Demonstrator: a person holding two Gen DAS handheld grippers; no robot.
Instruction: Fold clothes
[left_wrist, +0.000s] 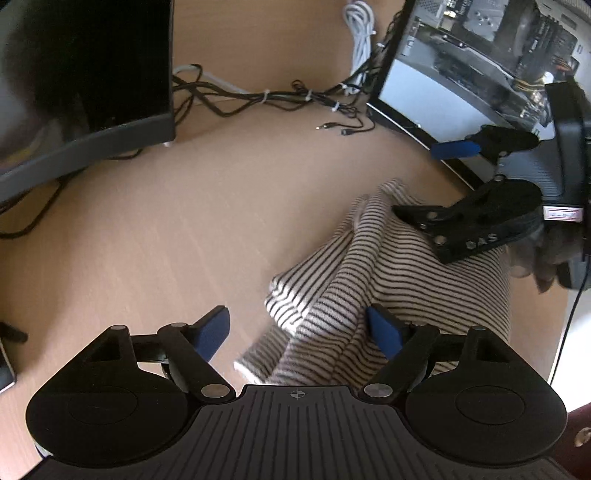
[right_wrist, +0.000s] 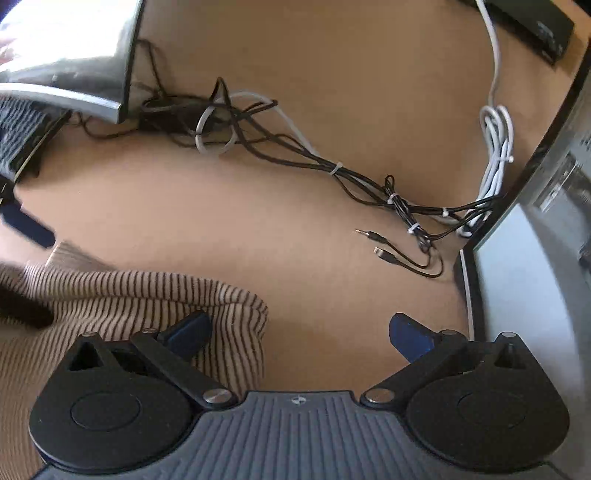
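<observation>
Both my grippers stand spread, gripping nothing — left gripper (left_wrist: 297, 334) and right gripper (right_wrist: 301, 332) over the striped garment (left_wrist: 369, 280), bunched on the desk (left_wrist: 184, 221). Risk: closing on 1 loose ridge drags the heap toward the cables (right_wrist: 391, 199) — crooked fold.

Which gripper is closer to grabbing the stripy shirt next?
Probably the left gripper: the striped shirt already bunches between its open fingers. The right gripper is open too, but mostly bare table lies between its fingers.
</observation>
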